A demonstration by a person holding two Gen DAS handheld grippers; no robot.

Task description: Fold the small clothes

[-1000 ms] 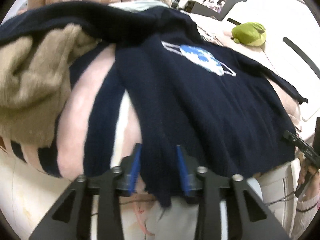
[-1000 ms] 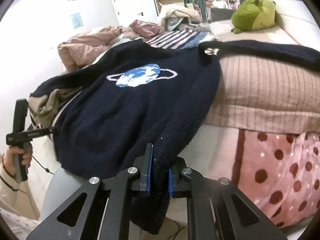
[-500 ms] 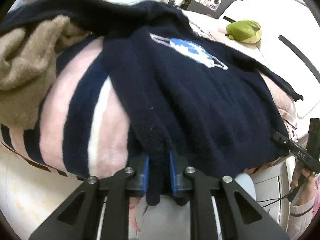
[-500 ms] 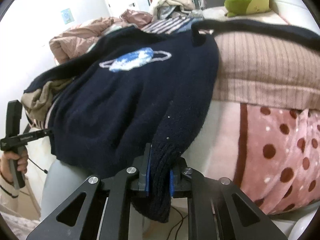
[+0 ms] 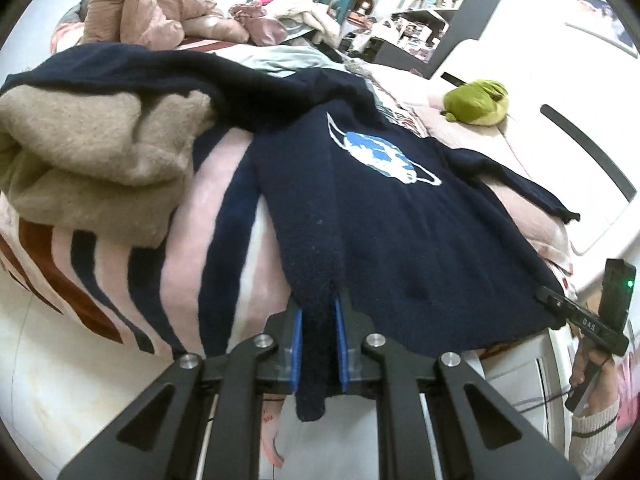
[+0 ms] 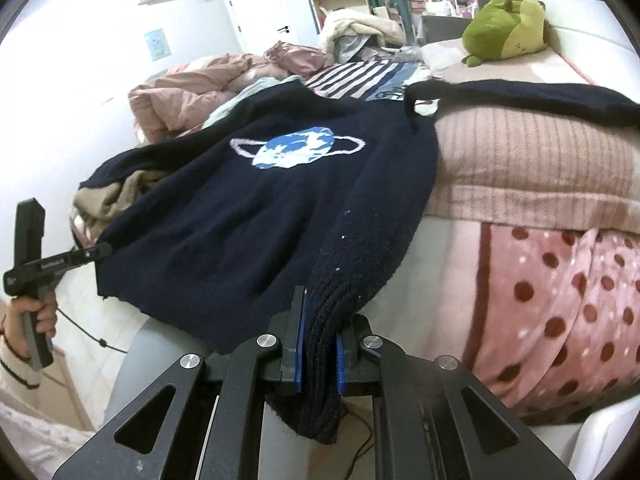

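A small navy sweater [image 5: 400, 240] with a blue planet motif lies spread front-up over the bed; it also shows in the right wrist view [image 6: 248, 216]. My left gripper [image 5: 316, 344] is shut on the sweater's hem at its left bottom corner. My right gripper [image 6: 320, 352] is shut on the ribbed hem at its right bottom corner. One sleeve [image 6: 520, 100] stretches out over a ribbed pink blanket; the other sleeve [image 5: 140, 68] runs over a beige garment.
A beige fleece garment [image 5: 92, 168] is heaped at the left on a pink, navy and brown striped blanket [image 5: 180, 264]. A green plush toy [image 5: 478, 100] sits at the head of the bed. A polka-dot pink blanket [image 6: 560, 312] hangs at the right. More clothes [image 5: 152, 16] are piled behind.
My left gripper has closed on the sweater's left hem corner, having been open around it a second ago. The right gripper has kept its hold; both hands have drawn the hem slightly back.
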